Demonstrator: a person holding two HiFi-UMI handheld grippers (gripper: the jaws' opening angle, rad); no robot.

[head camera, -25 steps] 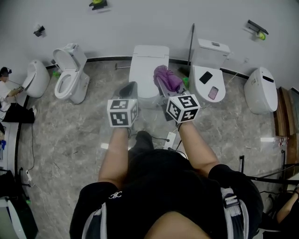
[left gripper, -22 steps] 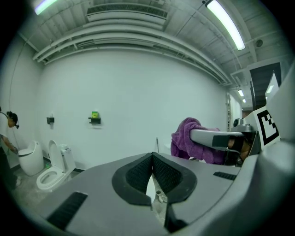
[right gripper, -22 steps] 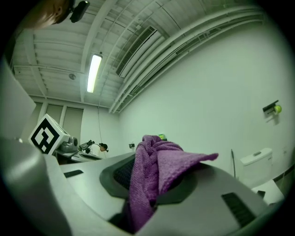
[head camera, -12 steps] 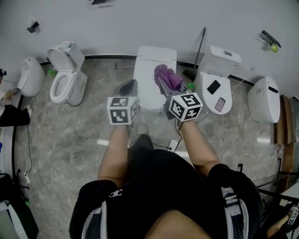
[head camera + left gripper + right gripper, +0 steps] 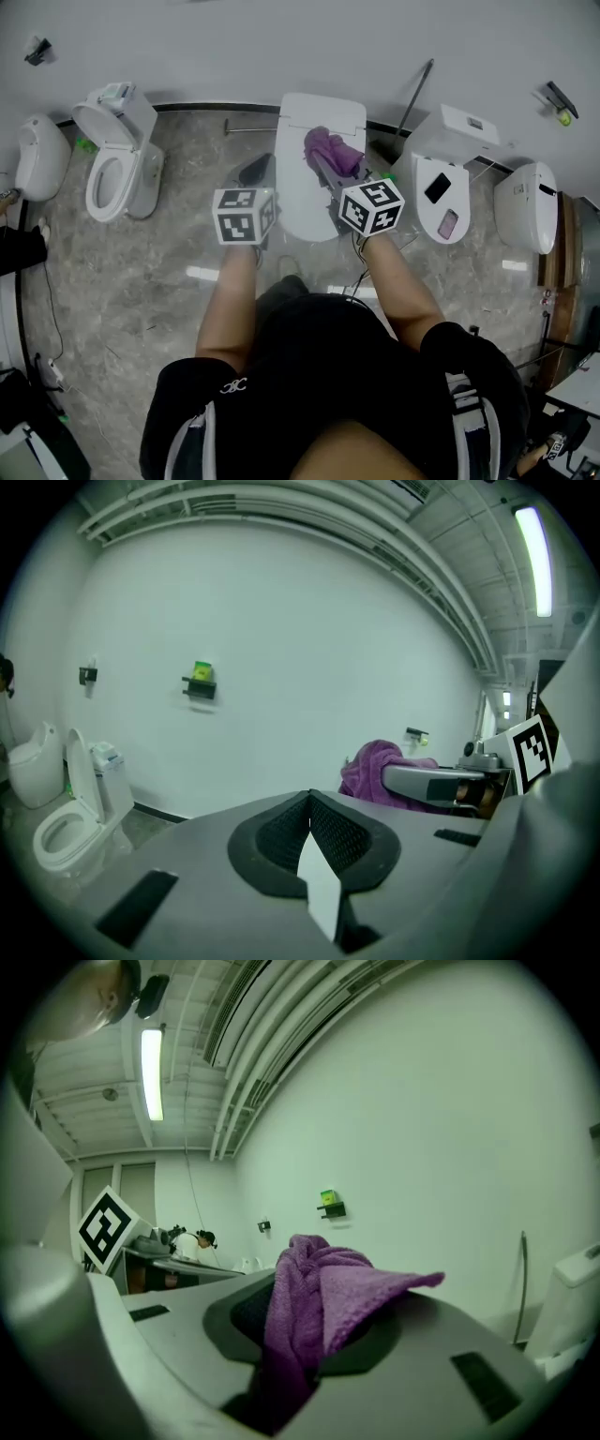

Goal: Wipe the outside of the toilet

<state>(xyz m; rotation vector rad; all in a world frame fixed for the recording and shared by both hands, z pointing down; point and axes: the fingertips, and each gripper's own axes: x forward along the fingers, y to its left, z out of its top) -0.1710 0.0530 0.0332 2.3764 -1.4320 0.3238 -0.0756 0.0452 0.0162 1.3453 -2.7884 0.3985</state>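
A grey marbled floor meets a plain white wall. At the left stands a white toilet with its lid raised, and a small rounded one sits at the picture's edge. To the right, a closed toilet carries a black phone and a pink phone on its lid, near each other but apart. Another rounded toilet stands farther right. A thin pole leans on the wall. A small wall shelf holds something green.

There's the purple cloth in dark grey jaws; white toilet on a grey veined floor. Black-and-white square markers on left gripper and right gripper cubes, and the shirt is black.
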